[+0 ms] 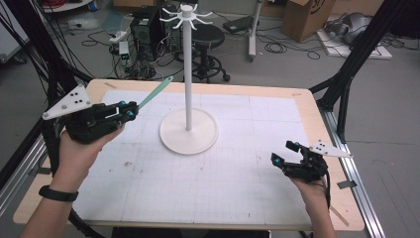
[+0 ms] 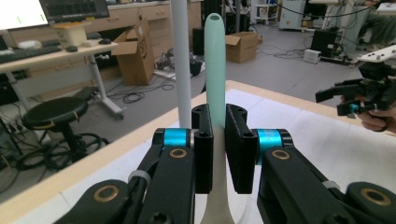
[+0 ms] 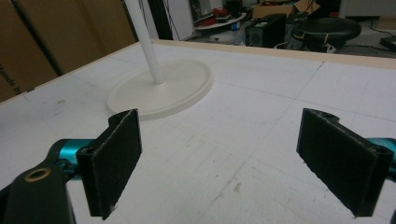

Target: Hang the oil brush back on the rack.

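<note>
My left gripper [image 1: 131, 110] is held above the table's left side, shut on a long mint-green utensil handle [image 1: 154, 92] that slants up and right toward the white stand's pole [image 1: 188, 74]. In the left gripper view the handle [image 2: 215, 60] rises straight out between the closed jaws of the left gripper [image 2: 218, 119], and its off-white lower part [image 2: 217, 205] runs down between the fingers. The pole [image 2: 181, 60] stands just behind it. My right gripper [image 1: 283, 151] hovers low at the table's right side, open with nothing in it; its pads [image 3: 116, 158] stand wide apart.
The stand has a round white base [image 1: 188, 133] at the table's middle and a ring of hooks [image 1: 187, 15] at its top. A white gridded mat [image 1: 223, 183] covers the wooden table. A black stool [image 1: 207, 37], cables and cardboard boxes sit on the floor beyond.
</note>
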`<action>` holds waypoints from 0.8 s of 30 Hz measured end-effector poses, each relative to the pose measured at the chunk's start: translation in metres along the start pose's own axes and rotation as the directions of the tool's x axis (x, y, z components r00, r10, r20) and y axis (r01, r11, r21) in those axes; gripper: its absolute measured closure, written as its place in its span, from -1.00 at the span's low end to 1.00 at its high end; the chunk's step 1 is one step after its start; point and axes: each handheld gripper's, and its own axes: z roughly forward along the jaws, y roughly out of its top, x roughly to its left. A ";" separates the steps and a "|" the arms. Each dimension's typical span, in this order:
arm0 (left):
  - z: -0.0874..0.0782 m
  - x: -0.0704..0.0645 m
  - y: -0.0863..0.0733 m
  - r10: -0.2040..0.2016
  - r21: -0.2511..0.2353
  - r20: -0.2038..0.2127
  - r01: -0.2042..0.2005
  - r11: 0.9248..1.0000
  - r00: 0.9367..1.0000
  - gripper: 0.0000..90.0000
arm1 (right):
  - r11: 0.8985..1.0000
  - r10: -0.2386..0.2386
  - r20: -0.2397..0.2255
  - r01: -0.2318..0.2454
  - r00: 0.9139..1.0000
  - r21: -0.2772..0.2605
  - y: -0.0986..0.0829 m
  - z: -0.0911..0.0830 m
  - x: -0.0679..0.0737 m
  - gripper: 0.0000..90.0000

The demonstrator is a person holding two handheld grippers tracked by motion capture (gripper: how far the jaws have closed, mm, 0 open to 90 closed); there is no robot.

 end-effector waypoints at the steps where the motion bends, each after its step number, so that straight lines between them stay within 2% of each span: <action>1: 0.000 0.001 0.005 0.003 -0.003 0.002 -0.003 1.000 1.000 0.83 | 1.000 0.000 0.000 0.000 1.000 0.001 0.000 0.000 0.000 -0.71; 3: 0.001 0.002 0.014 0.003 -0.015 0.003 -0.003 1.000 1.000 0.83 | 1.000 -0.002 -0.002 0.002 1.000 0.000 0.000 0.000 0.000 -0.71; 6: 0.000 0.001 0.031 0.030 -0.024 -0.003 -0.030 0.999 1.000 0.83 | 1.000 0.000 -0.003 0.000 1.000 0.000 0.000 0.000 -0.001 -0.71; 8: -0.001 0.000 0.034 0.032 -0.029 0.000 -0.032 0.999 0.999 0.83 | 1.000 0.000 -0.004 0.000 1.000 -0.001 0.000 0.000 -0.001 -0.71; 10: -0.003 -0.001 0.045 0.032 -0.054 0.005 -0.032 0.998 0.999 0.83 | 1.000 0.000 -0.003 0.000 1.000 -0.002 0.000 0.000 -0.001 -0.71; 19: -0.004 0.000 0.063 0.037 -0.080 0.002 -0.037 0.996 0.999 0.83 | 1.000 0.001 -0.005 -0.001 1.000 -0.005 0.000 0.000 -0.001 -0.71; 24: -0.004 0.002 0.071 0.008 -0.114 0.008 -0.007 0.993 1.000 0.83 | 1.000 0.002 -0.006 -0.002 1.000 -0.004 0.000 0.000 -0.001 -0.71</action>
